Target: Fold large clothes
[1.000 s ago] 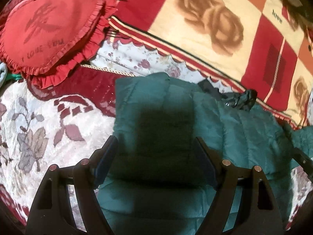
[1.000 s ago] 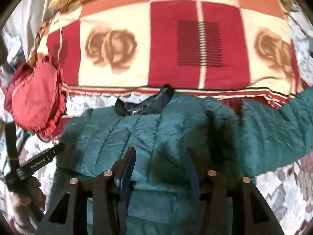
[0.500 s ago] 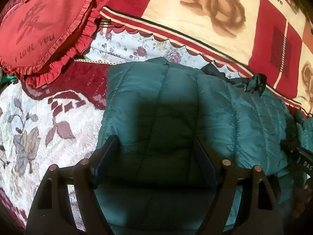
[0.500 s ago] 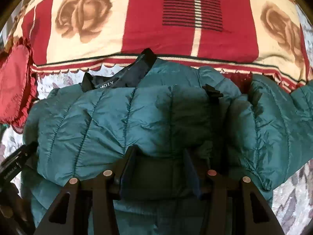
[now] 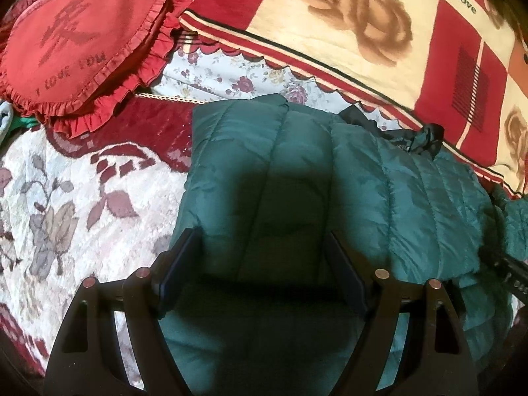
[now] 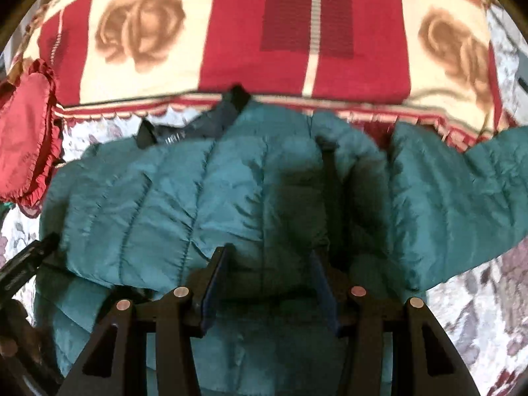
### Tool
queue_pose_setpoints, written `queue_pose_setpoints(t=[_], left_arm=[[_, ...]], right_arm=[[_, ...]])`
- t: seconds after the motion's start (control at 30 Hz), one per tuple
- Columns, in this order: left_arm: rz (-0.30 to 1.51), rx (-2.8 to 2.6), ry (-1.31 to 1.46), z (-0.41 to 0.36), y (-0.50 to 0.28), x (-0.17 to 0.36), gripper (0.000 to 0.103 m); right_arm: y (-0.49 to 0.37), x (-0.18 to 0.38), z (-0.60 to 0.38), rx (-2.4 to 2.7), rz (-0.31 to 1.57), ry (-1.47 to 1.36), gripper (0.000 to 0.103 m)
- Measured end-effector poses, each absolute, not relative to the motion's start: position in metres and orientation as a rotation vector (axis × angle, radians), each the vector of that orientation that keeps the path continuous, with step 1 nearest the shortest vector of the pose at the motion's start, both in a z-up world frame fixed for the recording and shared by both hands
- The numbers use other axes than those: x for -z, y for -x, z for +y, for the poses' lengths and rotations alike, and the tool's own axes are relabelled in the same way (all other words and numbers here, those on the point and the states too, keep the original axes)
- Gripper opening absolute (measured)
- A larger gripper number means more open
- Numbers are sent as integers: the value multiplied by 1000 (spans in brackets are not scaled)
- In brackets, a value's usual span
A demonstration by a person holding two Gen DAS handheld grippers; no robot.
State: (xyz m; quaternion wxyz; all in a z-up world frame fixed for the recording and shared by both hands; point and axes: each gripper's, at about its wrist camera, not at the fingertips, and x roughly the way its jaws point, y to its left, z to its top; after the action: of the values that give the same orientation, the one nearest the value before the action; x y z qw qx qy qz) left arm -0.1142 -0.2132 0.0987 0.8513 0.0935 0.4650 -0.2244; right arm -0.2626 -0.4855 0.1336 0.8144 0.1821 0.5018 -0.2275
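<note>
Left gripper (image 5: 260, 264) and right gripper (image 6: 269, 280), fingers spread apart.

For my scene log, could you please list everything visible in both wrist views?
puffer jacket: one, teal green, spread on the bed, one sleeve stretched to the right
heart cushion: one, red, frilled, far left of the jacket
rose blanket: one, red and cream, beyond the jacket
floral bedspread: one, white and maroon, beneath everything
left gripper: one, black, open above the jacket
right gripper: one, black, open above the jacket
</note>
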Motion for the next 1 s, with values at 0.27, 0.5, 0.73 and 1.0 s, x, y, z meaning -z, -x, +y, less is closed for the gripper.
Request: queue_pose_setpoints(t=[0.27, 0.5, 0.73, 1.0], left_arm=[[941, 500, -208, -212, 136, -114, 80], [953, 539, -176, -216, 153, -119, 80], [964, 552, -169, -219, 165, -117, 80], [969, 551, -162, -220, 167, -115, 80]], right_arm=[[288, -168, -464, 473, 1001, -324, 49], [304, -180, -453, 473, 987, -311, 55], [310, -180, -452, 469, 973, -335, 65], [313, -179, -456, 476, 974, -346, 65]])
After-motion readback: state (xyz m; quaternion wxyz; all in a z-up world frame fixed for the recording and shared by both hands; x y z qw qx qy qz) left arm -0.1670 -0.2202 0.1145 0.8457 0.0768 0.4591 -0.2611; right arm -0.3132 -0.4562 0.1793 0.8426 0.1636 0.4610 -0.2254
